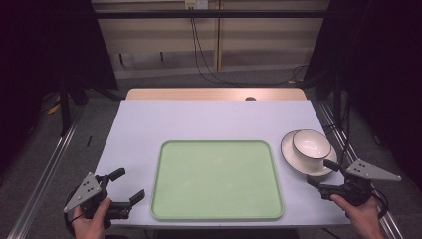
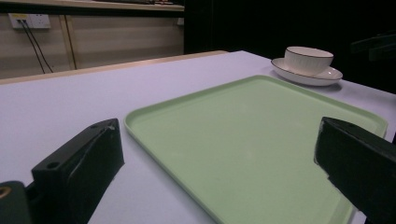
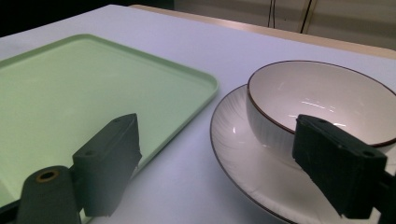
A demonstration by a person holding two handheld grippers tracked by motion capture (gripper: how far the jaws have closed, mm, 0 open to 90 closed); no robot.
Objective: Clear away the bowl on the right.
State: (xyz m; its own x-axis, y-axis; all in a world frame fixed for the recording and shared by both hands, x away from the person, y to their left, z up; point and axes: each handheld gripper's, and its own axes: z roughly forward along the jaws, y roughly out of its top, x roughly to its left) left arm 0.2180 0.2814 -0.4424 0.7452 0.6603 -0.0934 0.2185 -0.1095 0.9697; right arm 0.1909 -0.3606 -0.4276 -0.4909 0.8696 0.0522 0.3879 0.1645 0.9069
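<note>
A pale green tray (image 1: 217, 179) lies empty at the middle front of the white table. To its right a white bowl (image 1: 311, 144) with a dark rim stands on a white plate (image 1: 291, 154). My left gripper (image 1: 127, 185) is open at the table's front left corner, just left of the tray (image 2: 243, 140), nothing between its jaws. My right gripper (image 1: 323, 173) is open at the front right, close to the near edge of the plate (image 3: 243, 154). The bowl (image 3: 317, 100) sits just beyond its jaws, and the tray (image 3: 70, 93) lies to its left.
The table (image 1: 199, 119) carries a white cover, with a wooden strip at its far edge. Cables hang down the back wall from a socket (image 1: 195, 4). Metal rails run along the floor on both sides.
</note>
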